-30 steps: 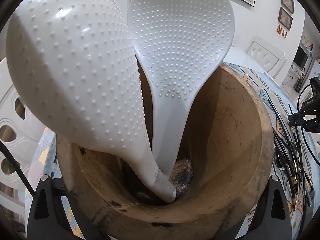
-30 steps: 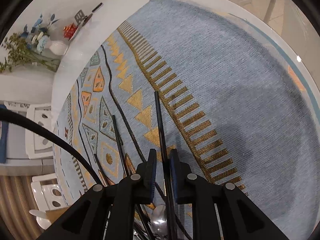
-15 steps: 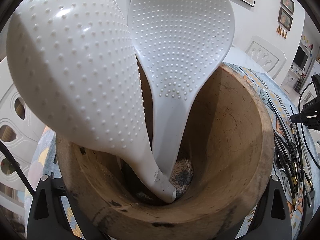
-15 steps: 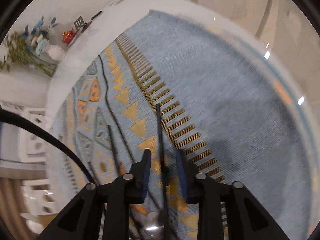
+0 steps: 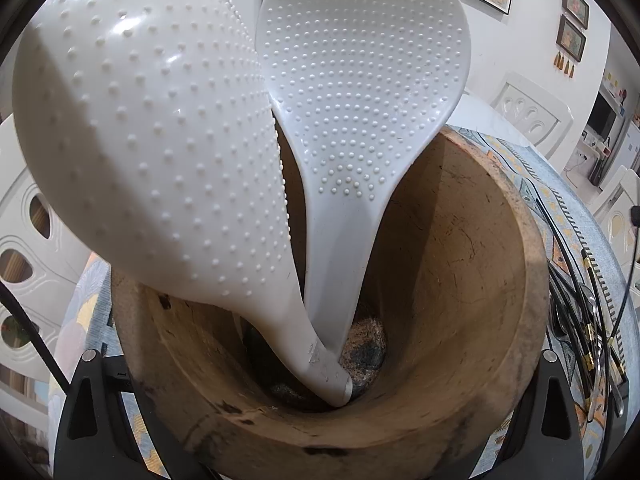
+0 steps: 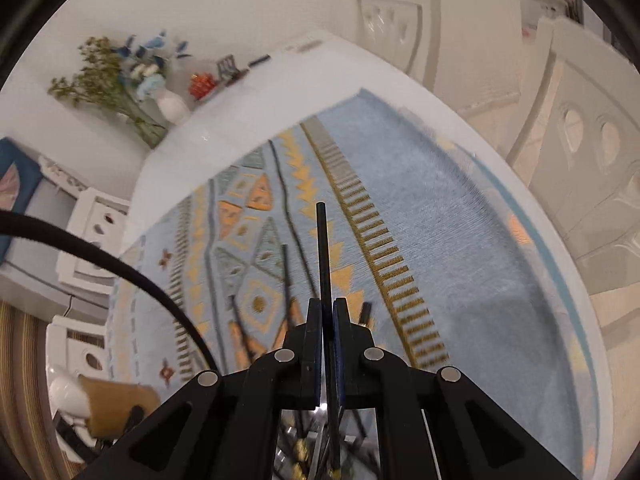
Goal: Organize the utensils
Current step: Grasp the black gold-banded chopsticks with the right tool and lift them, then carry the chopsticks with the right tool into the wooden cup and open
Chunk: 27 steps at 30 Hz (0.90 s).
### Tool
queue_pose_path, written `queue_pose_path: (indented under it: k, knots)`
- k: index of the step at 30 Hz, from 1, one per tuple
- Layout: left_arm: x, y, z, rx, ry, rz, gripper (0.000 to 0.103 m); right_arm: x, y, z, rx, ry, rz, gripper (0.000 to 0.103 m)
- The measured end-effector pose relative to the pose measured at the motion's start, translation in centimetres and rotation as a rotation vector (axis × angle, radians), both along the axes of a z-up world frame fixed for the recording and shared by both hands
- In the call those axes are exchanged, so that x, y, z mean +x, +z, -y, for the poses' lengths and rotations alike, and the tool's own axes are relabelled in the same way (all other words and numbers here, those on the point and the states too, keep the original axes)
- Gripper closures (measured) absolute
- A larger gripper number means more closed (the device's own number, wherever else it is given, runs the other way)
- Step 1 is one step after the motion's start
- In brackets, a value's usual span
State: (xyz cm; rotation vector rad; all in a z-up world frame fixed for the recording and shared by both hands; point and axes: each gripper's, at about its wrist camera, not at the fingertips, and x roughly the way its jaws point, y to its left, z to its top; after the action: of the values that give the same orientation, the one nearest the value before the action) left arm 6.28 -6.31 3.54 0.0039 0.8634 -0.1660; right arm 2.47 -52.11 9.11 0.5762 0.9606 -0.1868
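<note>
Right gripper [image 6: 328, 312] jaws clamped on thin black utensil handle [image 6: 322, 248], raised over patterned mat [image 6: 460, 240] — open mat beyond. Left gripper [image 5: 320, 364] fingers straddle wooden holder [image 5: 460, 248] — contact unclear; two white paddles [image 5: 360, 80] inside.

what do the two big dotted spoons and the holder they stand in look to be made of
Dotted spoons: likely moulded plastic, white, slightly glossy; highlights and regular raised bumps suggest it.
Holder: looks like carved wood, brown, matt, unvarnished; grain lines, dark blotches and a thick uneven rim point that way.
</note>
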Motion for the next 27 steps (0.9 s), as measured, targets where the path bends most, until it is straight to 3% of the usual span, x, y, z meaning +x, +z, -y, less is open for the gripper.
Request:
queue_pose_path:
  k: [10,16,27]
  knots:
    - [0.0,0.0,0.0,0.0,0.0,0.0,0.007,-2.2,5.6,-2.7,-0.001,0.039,0.117,0.097]
    - [-0.1,0.0,0.0,-0.002,-0.001,0.0,0.007,-1.0,9.1,-3.8,0.091,0.058,0.246,0.098]
    - [-0.2,0.0,0.1,-0.003,0.0,0.001,0.007,3.2,16.1,-10.8,0.111,0.272,0.436,0.098]
